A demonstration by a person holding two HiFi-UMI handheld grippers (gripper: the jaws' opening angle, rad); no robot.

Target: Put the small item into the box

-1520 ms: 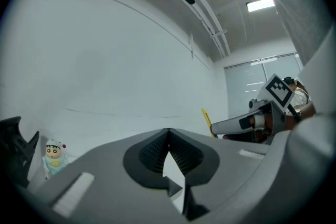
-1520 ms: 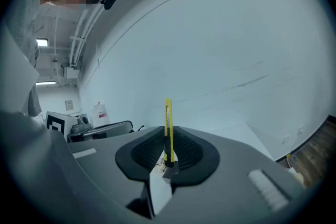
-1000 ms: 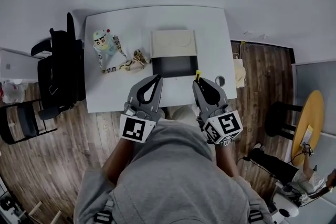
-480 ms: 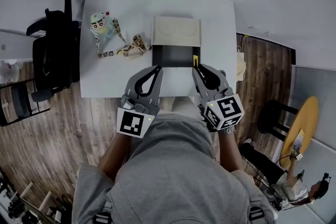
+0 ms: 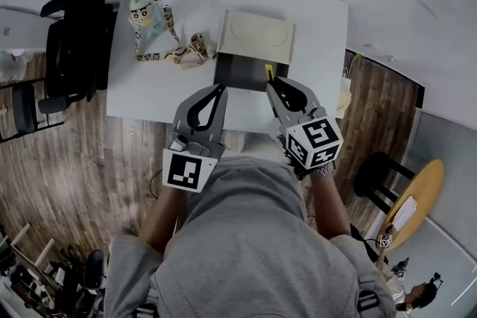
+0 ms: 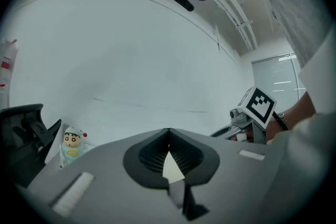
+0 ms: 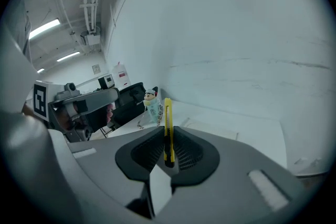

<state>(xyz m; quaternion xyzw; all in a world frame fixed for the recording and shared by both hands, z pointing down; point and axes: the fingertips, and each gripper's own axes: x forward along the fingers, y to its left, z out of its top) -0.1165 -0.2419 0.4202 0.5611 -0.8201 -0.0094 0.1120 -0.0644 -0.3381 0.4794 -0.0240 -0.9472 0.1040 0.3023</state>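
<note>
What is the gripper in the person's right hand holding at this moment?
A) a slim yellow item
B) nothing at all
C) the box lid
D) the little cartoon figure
A: in the right gripper view the right gripper has its jaws shut on the slim yellow item, which stands upright between them, while the cartoon figure sits far off behind it.

Head view looks steeply down onto the surface [image 5: 149, 89]. Gripper views sit close behind their jaws, facing forward; all share the doll [image 6: 72, 145] beyond.
</note>
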